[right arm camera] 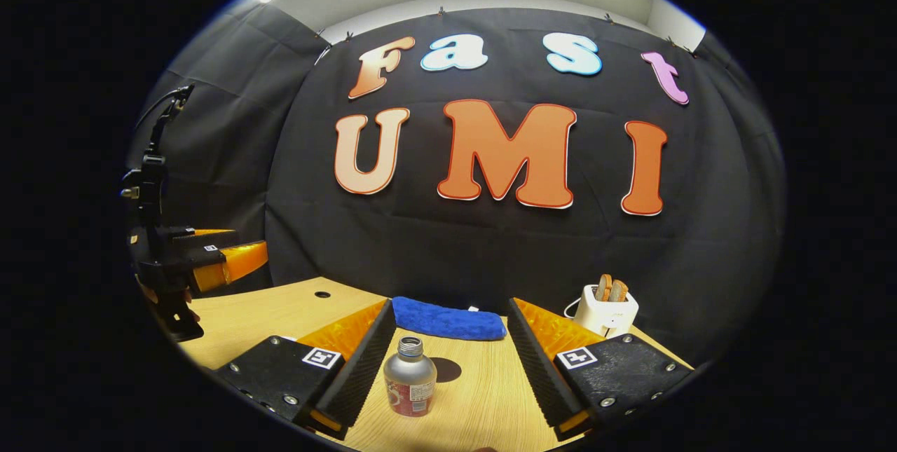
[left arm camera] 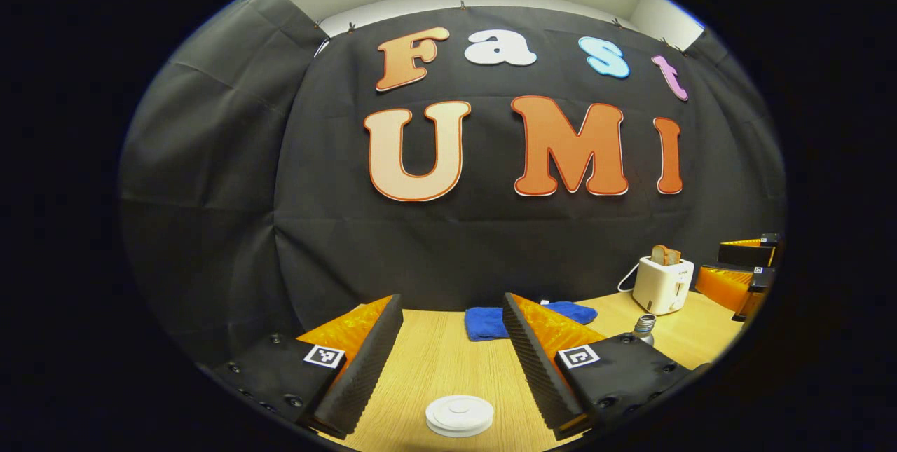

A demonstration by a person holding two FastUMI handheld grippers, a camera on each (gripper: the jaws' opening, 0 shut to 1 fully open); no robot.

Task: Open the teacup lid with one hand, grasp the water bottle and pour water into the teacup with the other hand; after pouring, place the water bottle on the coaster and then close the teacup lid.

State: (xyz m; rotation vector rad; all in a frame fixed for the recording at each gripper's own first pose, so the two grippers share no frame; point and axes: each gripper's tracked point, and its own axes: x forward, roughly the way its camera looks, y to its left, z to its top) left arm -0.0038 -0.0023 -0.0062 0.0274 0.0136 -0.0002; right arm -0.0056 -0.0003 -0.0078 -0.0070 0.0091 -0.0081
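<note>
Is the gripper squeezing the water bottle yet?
No, in the right gripper view the water bottle stands free on the table between the right gripper's open fingers.

In the right gripper view, the water bottle (right arm camera: 410,376) stands upright on the counter (right arm camera: 483,396), with the folded cloth (right arm camera: 448,319) behind it by the wall and the toaster (right arm camera: 608,310) to the right. In the left gripper view, the teacup lid (left arm camera: 459,415) lies before the cloth.
</note>
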